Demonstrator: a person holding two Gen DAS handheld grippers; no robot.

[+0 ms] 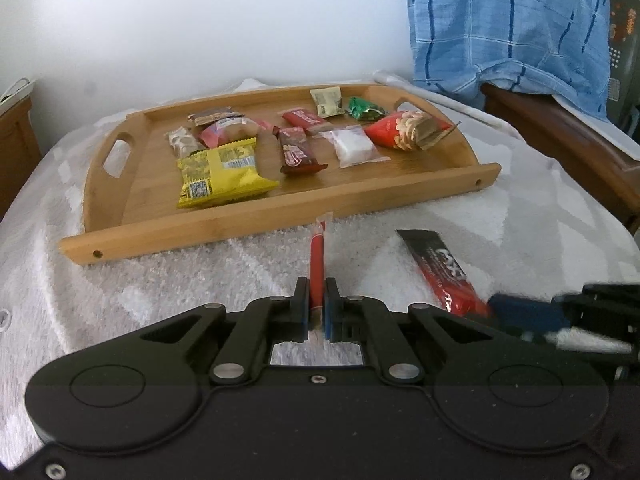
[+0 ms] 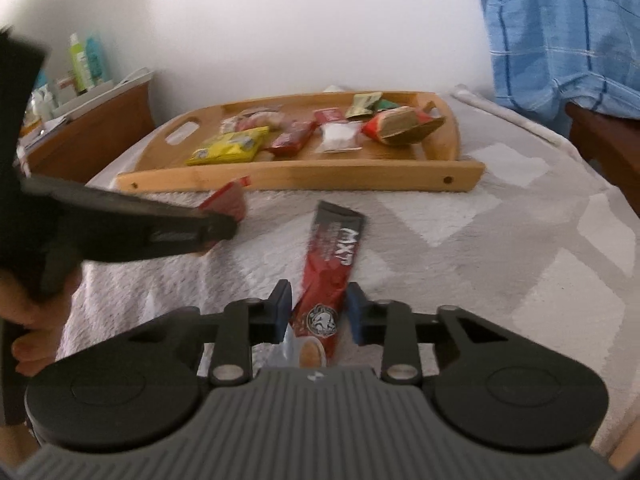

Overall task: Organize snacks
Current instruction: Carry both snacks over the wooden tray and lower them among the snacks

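A wooden tray (image 1: 280,220) lies on a grey-and-white blanket and holds several snack packets, among them a yellow bag (image 1: 220,172) and a red nut bag (image 1: 404,130). My left gripper (image 1: 317,304) is shut on a thin red packet (image 1: 317,260), seen edge-on and held just in front of the tray. In the right wrist view that packet (image 2: 228,200) sticks out of the left gripper (image 2: 224,220). A long red-and-black coffee sachet (image 2: 334,256) lies on the blanket, and my right gripper (image 2: 318,312) is shut on its near end. The sachet (image 1: 440,268) also shows in the left wrist view.
A blue checked cloth (image 1: 512,28) hangs over a wooden chair (image 1: 560,128) at the right. A wooden cabinet (image 2: 96,128) with bottles (image 2: 84,60) stands at the left. A person's hand (image 2: 24,320) grips the left tool's handle. A white wall rises behind the tray.
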